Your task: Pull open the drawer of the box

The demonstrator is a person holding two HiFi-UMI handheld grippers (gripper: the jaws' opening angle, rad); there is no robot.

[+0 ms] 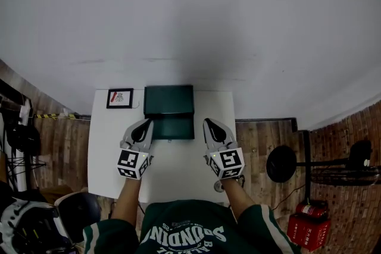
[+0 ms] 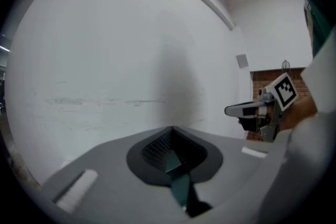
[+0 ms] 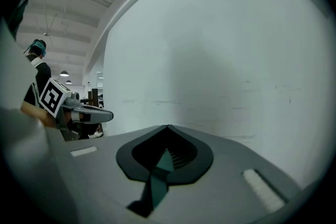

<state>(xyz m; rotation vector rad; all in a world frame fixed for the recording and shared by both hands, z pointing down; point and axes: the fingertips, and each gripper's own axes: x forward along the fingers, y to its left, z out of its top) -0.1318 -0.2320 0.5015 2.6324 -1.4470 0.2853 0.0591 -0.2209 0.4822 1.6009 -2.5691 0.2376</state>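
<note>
A dark green box stands at the back middle of a white table, its drawer front facing me. My left gripper hovers by the drawer's left end and my right gripper by its right end. Both point away from me toward the wall. In the left gripper view the left gripper has its jaws closed tip to tip, with only a sliver of green showing through the gap below. The right gripper looks the same in its own view. Neither holds anything that I can see.
A small framed card lies left of the box at the table's back left. A small round object sits near the front right edge. A black fan stand and a red case are on the wood-pattern floor to the right.
</note>
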